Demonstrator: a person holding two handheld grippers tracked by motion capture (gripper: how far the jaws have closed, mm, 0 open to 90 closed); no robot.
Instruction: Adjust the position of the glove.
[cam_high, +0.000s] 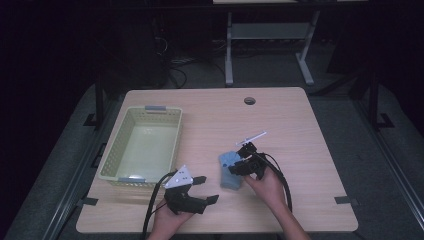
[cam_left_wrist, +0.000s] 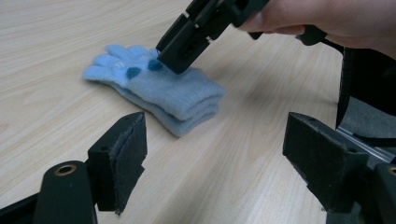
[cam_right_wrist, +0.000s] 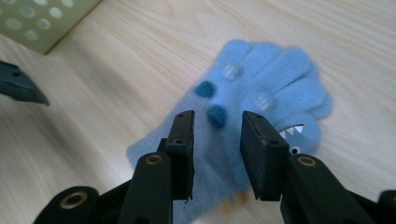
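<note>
1. In the right gripper view, the two black jaws hide the wrist end of the blue glove (cam_right_wrist: 261, 93); the bottom edge cuts off its cuff.
2. Whether the right gripper (cam_right_wrist: 217, 154) touches the glove's fabric cannot be told there: the jaw tips stand over it with a gap between them.
3. In the left gripper view, the right gripper (cam_left_wrist: 180, 44) covers part of the glove (cam_left_wrist: 163, 93), and the top edge cuts off the hand (cam_left_wrist: 322, 18) that holds it.
4. In the high view, the right gripper (cam_high: 243, 161) hides the glove's (cam_high: 229, 172) right side; its pattern is too small to read.
5. The bottom edge of the high view cuts off both forearms.
6. The small white thing (cam_high: 251, 137) beyond the glove is too small to identify.
</note>
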